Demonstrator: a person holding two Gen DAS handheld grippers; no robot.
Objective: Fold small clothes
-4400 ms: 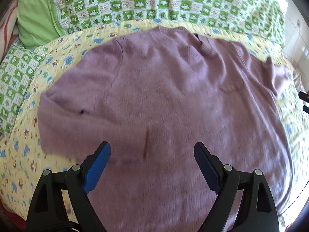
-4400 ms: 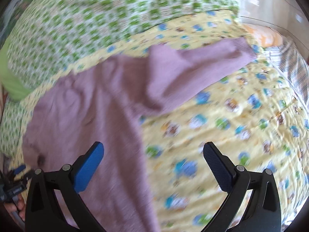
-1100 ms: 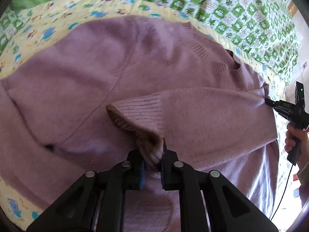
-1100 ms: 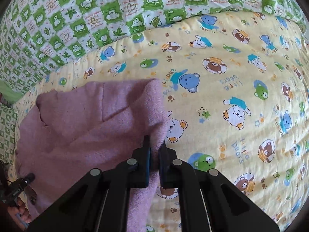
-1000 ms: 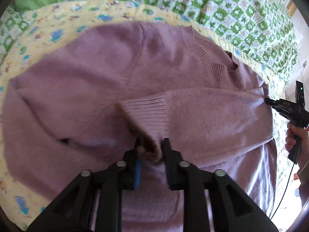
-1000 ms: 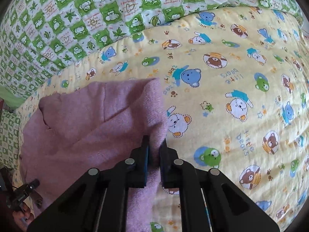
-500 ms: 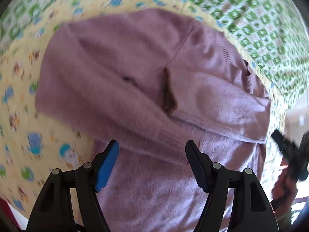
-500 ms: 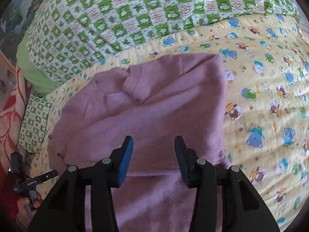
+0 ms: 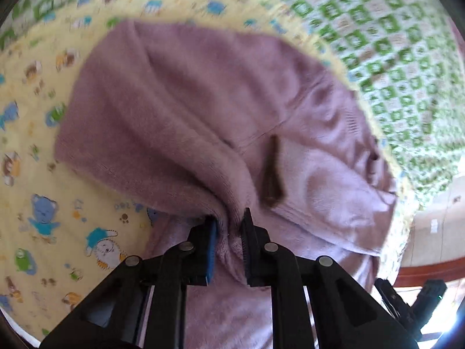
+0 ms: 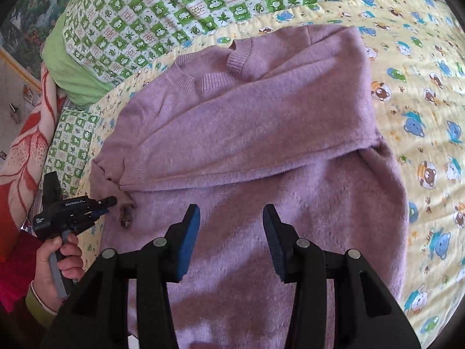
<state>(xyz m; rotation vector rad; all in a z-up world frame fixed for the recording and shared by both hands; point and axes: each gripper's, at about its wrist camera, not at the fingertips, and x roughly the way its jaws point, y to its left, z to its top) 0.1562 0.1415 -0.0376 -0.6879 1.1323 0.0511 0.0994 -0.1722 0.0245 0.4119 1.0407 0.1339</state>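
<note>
Pinching a bunched fold of the purple sweater (image 9: 186, 110), the left gripper (image 9: 228, 224) has its blue pads pressed onto the knit at the garment's left side edge, fabric pulled up into a ridge between them. Left view is motion-blurred. Right gripper (image 10: 231, 226) is spread, nothing between the pads, hovering above the sweater's lower body. Sweater lies flat on the yellow bear-print sheet (image 10: 430, 93), neckline (image 10: 209, 69) toward the green checked quilt (image 10: 174, 8). One sleeve is folded across the chest, cuff end near the left side, dark brown inside showing at the cuff (image 10: 126, 218). In the right view the left gripper (image 10: 112, 200) sits at the sweater's left edge, held by the person's left hand (image 10: 62, 258). Green pillow (image 10: 68, 67) far left beside the quilt.
</note>
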